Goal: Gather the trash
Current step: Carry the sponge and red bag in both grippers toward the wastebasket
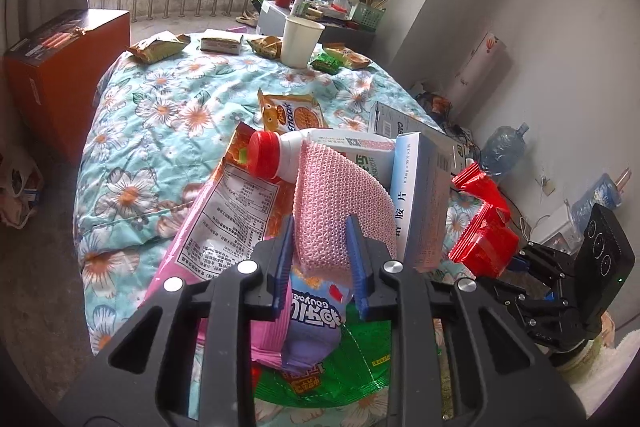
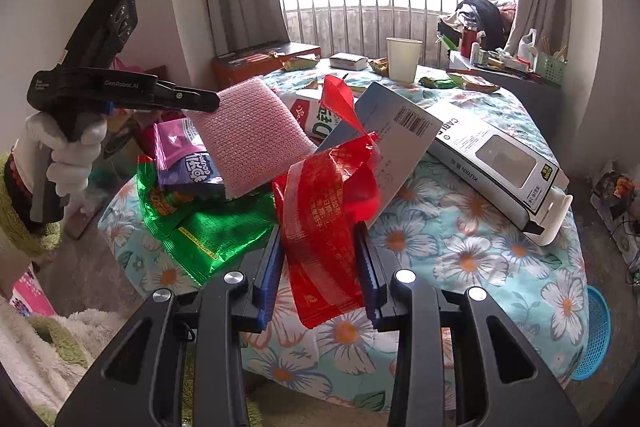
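Observation:
My left gripper (image 1: 320, 223) is shut on a pink sponge pad (image 1: 340, 195) and holds it above a pile of trash on the floral-covered table (image 1: 160, 115). In the right wrist view the pink sponge pad (image 2: 252, 135) sticks out of the left gripper (image 2: 208, 103). My right gripper (image 2: 318, 231) is shut on a red wrapper (image 2: 324, 211), also seen in the left wrist view (image 1: 484, 227). The pile holds a white bottle with a red cap (image 1: 264, 155), a pale blue medicine box (image 1: 424, 195), a pink snack bag (image 1: 224, 219) and a green wrapper (image 2: 208, 231).
A paper cup (image 1: 300, 41), several snack wrappers (image 1: 158, 47) and a small box (image 1: 222, 43) lie at the table's far edge. An orange snack bag (image 1: 292, 113) lies mid-table. A long cable box (image 2: 500, 155) lies on the right. A blue basket (image 2: 596, 335) sits on the floor.

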A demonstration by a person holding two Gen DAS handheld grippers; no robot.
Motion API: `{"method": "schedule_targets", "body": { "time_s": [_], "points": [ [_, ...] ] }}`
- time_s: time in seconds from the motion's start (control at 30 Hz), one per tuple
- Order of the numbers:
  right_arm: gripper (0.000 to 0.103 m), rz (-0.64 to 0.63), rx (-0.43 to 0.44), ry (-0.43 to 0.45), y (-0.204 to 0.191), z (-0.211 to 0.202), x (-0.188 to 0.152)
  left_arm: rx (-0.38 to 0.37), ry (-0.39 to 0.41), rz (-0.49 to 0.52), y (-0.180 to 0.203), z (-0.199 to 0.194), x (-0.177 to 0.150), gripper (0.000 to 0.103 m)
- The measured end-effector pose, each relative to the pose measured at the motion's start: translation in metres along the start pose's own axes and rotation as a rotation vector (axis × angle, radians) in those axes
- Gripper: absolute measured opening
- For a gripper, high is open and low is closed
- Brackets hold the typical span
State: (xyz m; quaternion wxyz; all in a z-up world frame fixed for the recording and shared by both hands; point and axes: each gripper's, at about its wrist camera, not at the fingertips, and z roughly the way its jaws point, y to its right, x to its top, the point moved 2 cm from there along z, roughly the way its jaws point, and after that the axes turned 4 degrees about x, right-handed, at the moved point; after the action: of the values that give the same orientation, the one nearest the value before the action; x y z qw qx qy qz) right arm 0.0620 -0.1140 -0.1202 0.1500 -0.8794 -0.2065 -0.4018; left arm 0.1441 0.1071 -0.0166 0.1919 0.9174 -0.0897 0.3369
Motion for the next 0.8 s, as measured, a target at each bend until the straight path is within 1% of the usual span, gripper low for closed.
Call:
{"method": "schedule_targets", "body": {
  "time_s": [0.2,0.37,0.5,0.63,0.8],
  "points": [
    [0.034,0.045,-0.045,0.041,0.007,-0.016,0.001,0.003,0.075,0.007,0.008,-0.029,0.002,0.023],
    [0.034,0.113,-0.069,0.085,0.017,-0.029,0.003,-0.015,0.133,0.032,0.016,-0.047,0.004,0.023],
    [0.034,0.158,-0.117,0.139,0.027,-0.044,0.006,-0.015,0.163,0.056,0.024,-0.054,0.009,0.023],
    [0.034,0.209,-0.145,0.201,0.039,-0.063,0.007,-0.019,0.183,0.079,0.038,-0.057,0.020,0.023],
    [0.034,0.256,-0.179,0.240,0.056,-0.081,0.002,-0.030,0.212,0.112,0.063,-0.056,0.031,0.023]
  ]
}}
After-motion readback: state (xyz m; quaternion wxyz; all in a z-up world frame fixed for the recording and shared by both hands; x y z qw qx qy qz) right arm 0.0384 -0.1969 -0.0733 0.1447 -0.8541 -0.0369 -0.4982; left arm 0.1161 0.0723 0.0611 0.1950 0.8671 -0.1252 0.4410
